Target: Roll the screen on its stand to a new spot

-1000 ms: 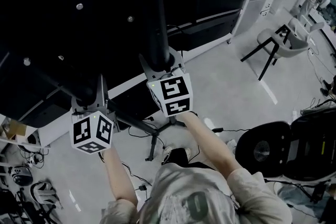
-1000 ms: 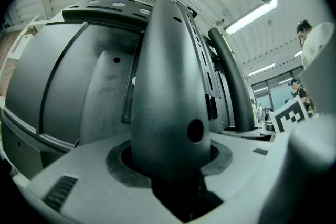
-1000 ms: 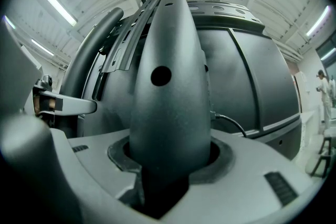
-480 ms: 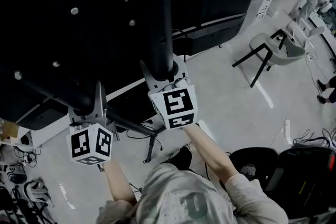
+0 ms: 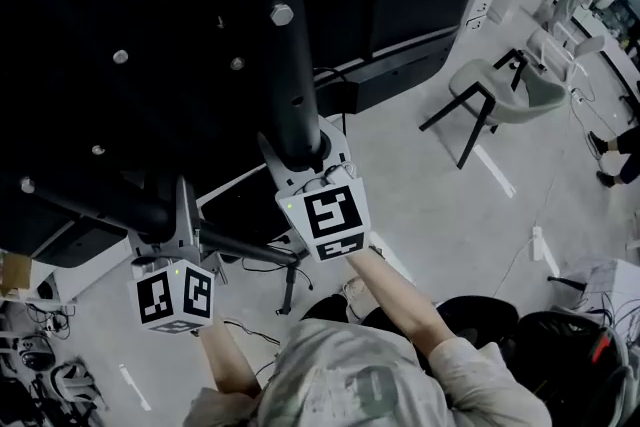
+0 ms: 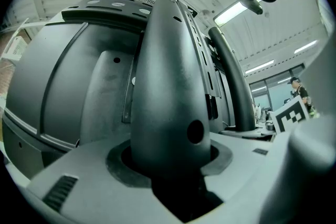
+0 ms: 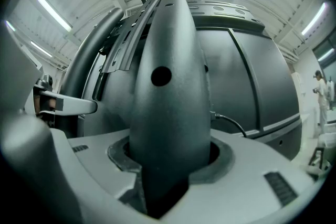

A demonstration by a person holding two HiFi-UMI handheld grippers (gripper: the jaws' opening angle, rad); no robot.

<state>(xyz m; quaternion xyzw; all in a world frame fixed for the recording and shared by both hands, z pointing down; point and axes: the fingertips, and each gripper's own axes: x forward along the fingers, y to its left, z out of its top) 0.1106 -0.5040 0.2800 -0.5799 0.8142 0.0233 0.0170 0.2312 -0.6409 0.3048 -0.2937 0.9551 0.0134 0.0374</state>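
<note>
The screen (image 5: pixel 150 15) rises straight ahead of both grippers, its dark back filling the upper left of the head view. Its 2 support posts run lengthwise away from the jaws. The left gripper (image 5: pixel 170 220) is clamped on the left post (image 6: pixel 168 86) and the right gripper (image 5: pixel 305 155) on the right post (image 7: pixel 170 102), so neither hand is nearer. Any push likely travels across the floor (image 5: pixel 430 205), past 1 chair (image 5: pixel 510 80). Count: 1 screen, 2 posts, 2 grippers.

Black screen (image 5: pixel 130 5) on a black stand (image 5: pixel 290 85). Pale grey left claw (image 5: pixel 163 215) and right claw (image 5: pixel 298 153) carry black-and-white square-patterned cubes (image 5: pixel 330 220). Light grey floor (image 5: pixel 450 215).
</note>
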